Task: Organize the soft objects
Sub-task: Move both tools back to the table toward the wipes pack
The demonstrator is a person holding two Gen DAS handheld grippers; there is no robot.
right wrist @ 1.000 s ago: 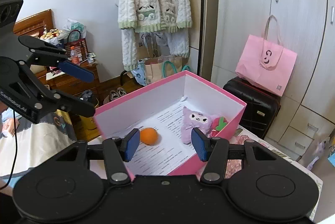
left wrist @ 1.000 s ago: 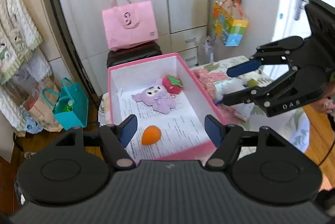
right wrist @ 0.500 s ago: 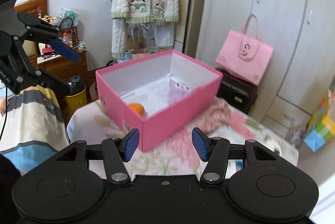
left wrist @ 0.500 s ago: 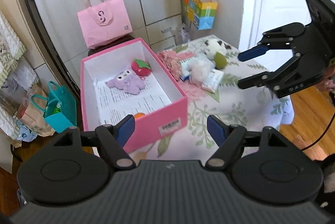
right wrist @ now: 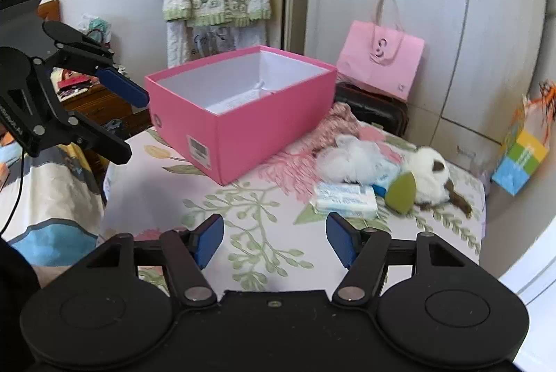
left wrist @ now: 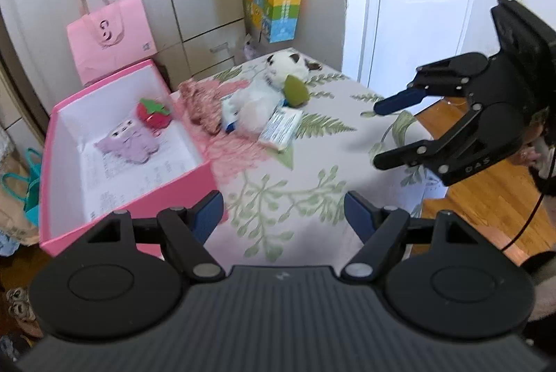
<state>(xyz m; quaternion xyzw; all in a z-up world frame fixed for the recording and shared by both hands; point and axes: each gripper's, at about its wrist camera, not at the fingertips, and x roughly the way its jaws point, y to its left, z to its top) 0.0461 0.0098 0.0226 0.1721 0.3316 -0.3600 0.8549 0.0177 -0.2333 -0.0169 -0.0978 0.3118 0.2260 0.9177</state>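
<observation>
- Both grippers empty: left gripper [left wrist: 284, 211] spread wide over the floral tablecloth [left wrist: 295, 198], right gripper [right wrist: 271, 239] likewise wide apart, nothing between the pads.
- Pink box [right wrist: 243, 125] sat at the table's far-left corner; purple plush [left wrist: 127, 144] and red strawberry toy [left wrist: 153, 113] already inside.
- Left out on the cloth: white plush dog [right wrist: 427, 174], green sponge [right wrist: 403, 191] touching it, tissue pack [right wrist: 347, 200] just beside, pink knit cloth [left wrist: 201, 104] against the box wall.
- Likely next step: pick from that pile. Best taken with the right gripper, closest to it; approach from above, pinch the sponge or the dog's body mid-bulk, squeeze gently, lift clear before swinging to the box.
- Versus a second ago: both cameras pulled back from directly over the box; orange ball seen then now hidden behind the near wall; pile newly in view.
</observation>
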